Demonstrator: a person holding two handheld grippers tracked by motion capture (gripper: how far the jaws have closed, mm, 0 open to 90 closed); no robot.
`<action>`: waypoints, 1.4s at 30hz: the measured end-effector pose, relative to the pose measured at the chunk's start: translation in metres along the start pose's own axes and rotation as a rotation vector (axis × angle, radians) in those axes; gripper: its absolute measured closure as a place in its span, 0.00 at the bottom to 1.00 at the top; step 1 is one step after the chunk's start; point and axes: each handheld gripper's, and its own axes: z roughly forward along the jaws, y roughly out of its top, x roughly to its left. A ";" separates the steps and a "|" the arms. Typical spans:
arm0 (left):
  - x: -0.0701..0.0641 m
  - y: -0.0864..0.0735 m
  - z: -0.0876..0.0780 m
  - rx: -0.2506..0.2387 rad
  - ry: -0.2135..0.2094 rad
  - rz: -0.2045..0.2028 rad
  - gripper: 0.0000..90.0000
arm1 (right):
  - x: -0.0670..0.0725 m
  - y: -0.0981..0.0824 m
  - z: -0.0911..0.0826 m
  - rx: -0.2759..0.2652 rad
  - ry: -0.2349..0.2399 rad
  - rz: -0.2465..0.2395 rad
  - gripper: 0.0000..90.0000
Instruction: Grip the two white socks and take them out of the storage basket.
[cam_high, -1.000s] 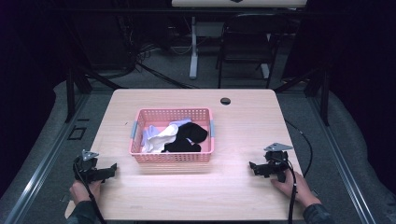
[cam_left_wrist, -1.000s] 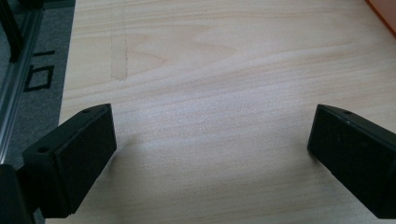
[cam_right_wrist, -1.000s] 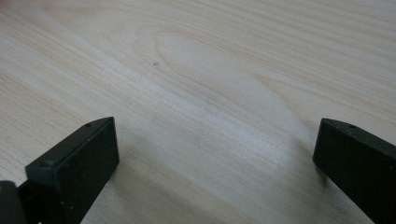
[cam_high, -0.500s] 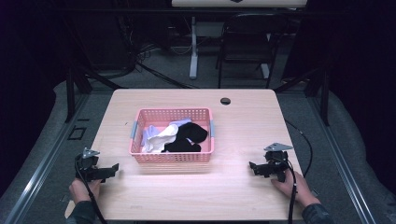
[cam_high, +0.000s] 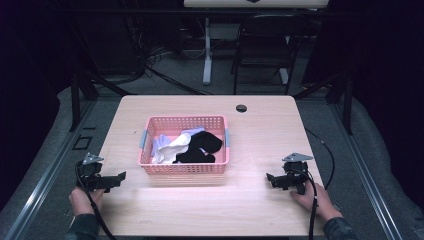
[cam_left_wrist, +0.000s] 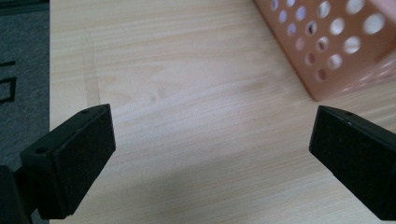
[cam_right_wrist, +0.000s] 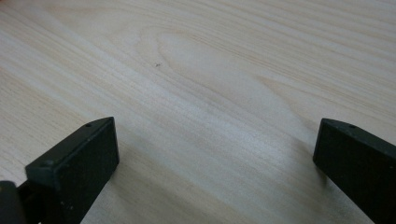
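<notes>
Here, on the pale wooden table (cam_high: 250, 210): a pink perforated basket (cam_high: 184, 167) near the middle, slightly toward the left side, standing flat. Inside it, a heap of cloth: a white piece (cam_high: 172, 147) on the left, a black piece (cam_high: 202, 147) on the right, the two overlapping at the centre, with a pale lilac edge (cam_high: 196, 131) peeking out behind. Beyond the basket, near the far edge of the table, a small dark round hole (cam_high: 241, 108).

Left tool (cam_high: 120, 177) low over the table, just beside the basket's near left corner, pointing toward it, not touching. Jaws wide apart, nothing between them but bare wood; in the left gripper view, left tool (cam_left_wrist: 210, 158) framing the table surface, with the basket corner (cam_left_wrist: 327, 46) up at the right, close ahead and off to one side. Held by a hand (cam_high: 82, 199) at the near left edge, cable trailing down along the forearm.

Right tool (cam_high: 270, 178) well apart from the basket, over the right part of the table, pointing inward toward the left. Jaws likewise spread wide and empty; in the right gripper view, right tool (cam_right_wrist: 215, 163) above plain wood grain. Held by a hand (cam_high: 315, 200) near the front right edge, grey three-cornered plate on top, cable running back past the wrist.

Beyond the table, a dark floor with a chair (cam_high: 265, 45) and cables.
</notes>
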 end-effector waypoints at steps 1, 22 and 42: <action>-0.001 0.002 -0.003 -0.002 -0.004 0.003 0.00 | 0.000 0.000 0.000 0.000 0.000 0.000 0.00; -0.027 0.054 -0.030 -0.021 -0.068 0.033 0.00 | 0.000 0.002 0.002 0.000 0.017 -0.008 0.00; -0.094 0.140 0.004 0.106 -0.160 0.254 0.00 | -0.002 0.005 0.005 0.000 0.028 -0.021 0.00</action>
